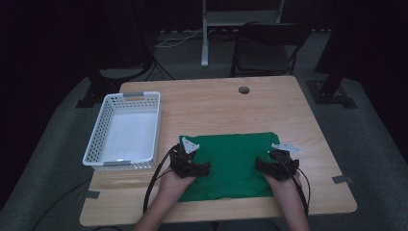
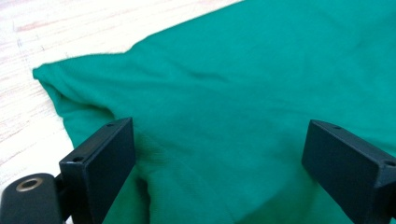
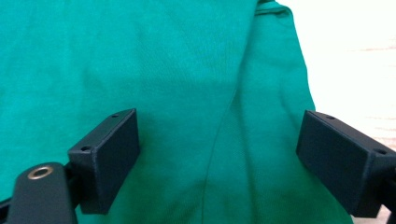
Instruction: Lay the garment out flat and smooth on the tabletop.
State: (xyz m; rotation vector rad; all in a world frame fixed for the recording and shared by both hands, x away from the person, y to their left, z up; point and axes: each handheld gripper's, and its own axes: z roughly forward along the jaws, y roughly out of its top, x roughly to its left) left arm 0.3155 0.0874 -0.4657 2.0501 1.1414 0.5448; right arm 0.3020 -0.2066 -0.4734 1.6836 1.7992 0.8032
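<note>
- At the left of the high view, a white slotted basket (image 1: 124, 129) sits empty on the wooden bench (image 1: 216, 98), near the green cloth but not touching it.
- Left of centre, the left gripper (image 1: 188, 150) hovers over the cloth's left edge, held by a hand coming in from the bottom of the frame. In the left gripper view its fingers (image 2: 100, 163) are spread wide with only cloth below them and nothing pinched.
- In the lower middle of the frame, the green cloth (image 1: 233, 163), seemingly a folded garment, lies flat on the bench, reaching close to the bench's near edge. The left gripper view shows a soft corner (image 2: 46, 74) at upper left, slightly rumpled.
- Right of centre, the right gripper (image 1: 280, 155) hovers over the cloth's right edge. Its fingers (image 3: 109, 154) are likewise spread, with a seam or fold line (image 3: 224, 121) running between them.
- Judging by its look, the cloth is light, limp and soft; it would sag and bunch when lifted. The best hold is probably a pinch on each side edge, catching all layers together.
</note>
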